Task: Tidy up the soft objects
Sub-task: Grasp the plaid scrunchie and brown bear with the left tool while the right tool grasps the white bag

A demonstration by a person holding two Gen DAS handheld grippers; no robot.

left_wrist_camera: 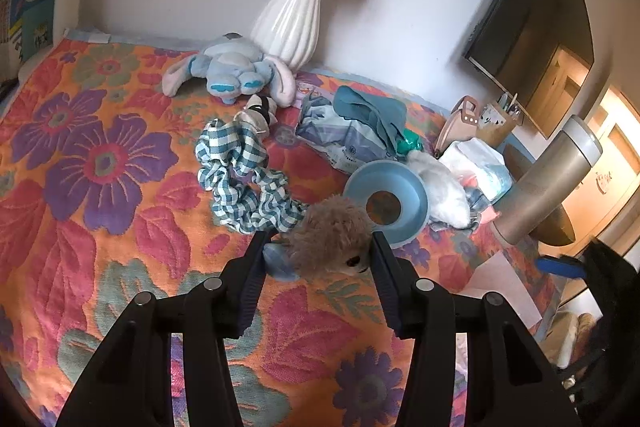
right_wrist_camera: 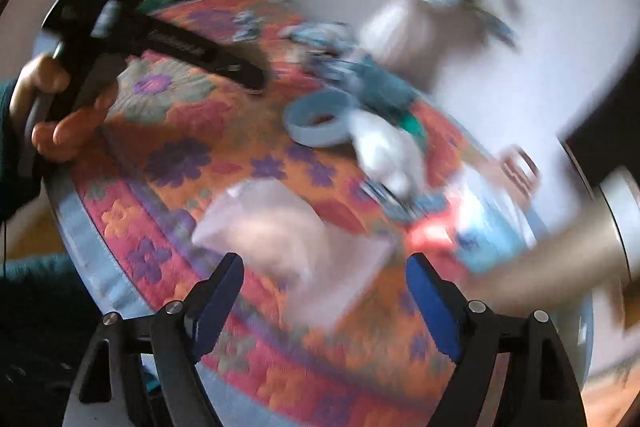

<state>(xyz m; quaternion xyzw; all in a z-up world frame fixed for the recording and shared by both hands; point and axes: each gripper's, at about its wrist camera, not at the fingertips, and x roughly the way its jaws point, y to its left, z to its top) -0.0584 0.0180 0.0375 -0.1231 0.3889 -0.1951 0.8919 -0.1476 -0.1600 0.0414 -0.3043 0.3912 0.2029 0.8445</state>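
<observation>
The left gripper (left_wrist_camera: 318, 247) has the small fuzzy brown plush toy (left_wrist_camera: 332, 241) lying right between its fingers, at the tips. The jaws stand about half apart, and the toy seems to fill the gap: its fur meets the right pad, though on the left side I cannot tell whether the pad presses it or only stands beside it. It rests on the flowered orange cloth (left_wrist_camera: 100, 167), just in front of the blue bowl (left_wrist_camera: 404, 195) and touching the teal checked scrunchie (left_wrist_camera: 244, 179). It is a round tuft of tan fur with a small dark eye facing the camera.

The right gripper (right_wrist_camera: 324, 287) is spread wide and holds nothing; below its fingers lies a blurred pale clear bag (right_wrist_camera: 296, 239). For the brown toy the left hand is plainly the nearer one.
</observation>
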